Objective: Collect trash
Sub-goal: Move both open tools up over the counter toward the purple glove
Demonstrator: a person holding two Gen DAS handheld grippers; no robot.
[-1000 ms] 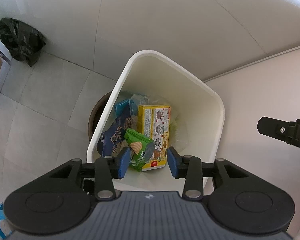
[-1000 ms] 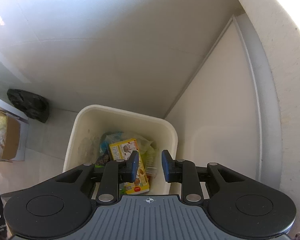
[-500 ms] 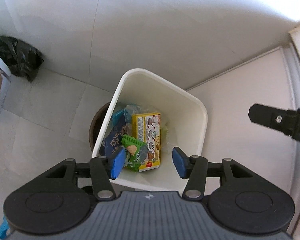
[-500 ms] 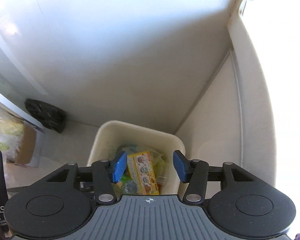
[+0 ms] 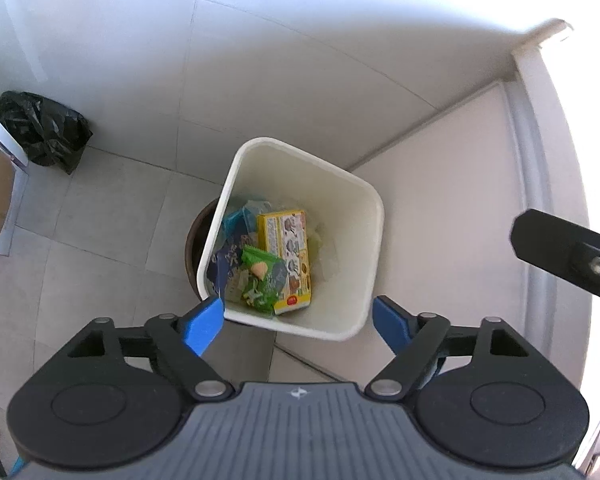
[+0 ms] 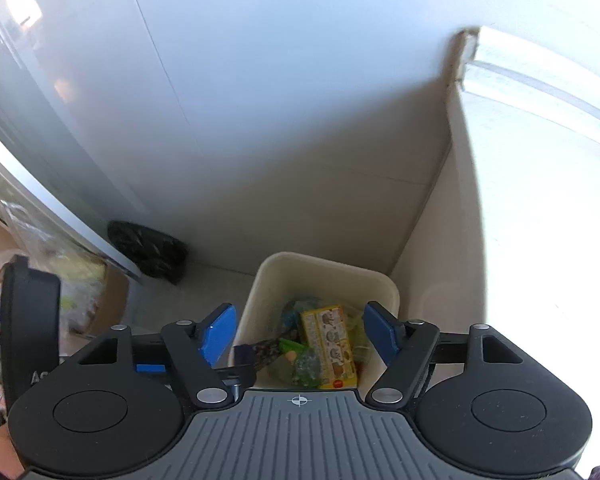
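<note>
Both grippers, left gripper (image 5: 298, 316) and right gripper (image 6: 298, 334), are higher than a second ago, jaws opening wide, nothing between them. Yellow box (image 5: 288, 256) and green wrapper (image 5: 262, 276) lie in the white bin (image 5: 364, 280); black bag (image 5: 44, 132) sits well apart.

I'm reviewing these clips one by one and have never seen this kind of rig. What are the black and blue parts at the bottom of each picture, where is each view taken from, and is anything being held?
There is no robot: a person carries a hand-held gripper in each hand, each with a camera looking along its two blue-padded fingers. One picture comes from the left hand-held gripper, the other from the right hand-held gripper. Both look down at a white bin on a tiled floor. Inside lie a yellow box, a green wrapper and a dark blue packet. A black bag sits by the wall. Both sets of jaws are opening, with nothing between them, so nothing is held.
</note>
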